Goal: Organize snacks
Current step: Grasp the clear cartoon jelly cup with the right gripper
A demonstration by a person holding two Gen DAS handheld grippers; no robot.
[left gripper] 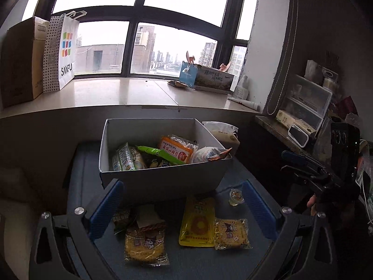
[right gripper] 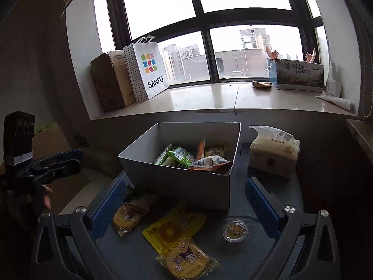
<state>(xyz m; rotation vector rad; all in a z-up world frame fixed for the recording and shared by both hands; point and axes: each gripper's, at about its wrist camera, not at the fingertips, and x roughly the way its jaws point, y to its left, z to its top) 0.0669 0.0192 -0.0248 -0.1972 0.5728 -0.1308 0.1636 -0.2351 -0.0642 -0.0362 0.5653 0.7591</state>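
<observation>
Grey box [left gripper: 160, 179] stands beyond both spread, empty claws, tissue pack [right gripper: 272, 156] beside.

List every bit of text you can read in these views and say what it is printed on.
"SANFU" – on the white shopping bag on the windowsill.
Large Chinese lettering on the printed box at the sill's right end: visible, but too blurred to quote reliably.
Print on the yellow pouch, the cookie packets, the snacks in the grey box, the tissue pack and the cardboard box: too small or blurred.
</observation>
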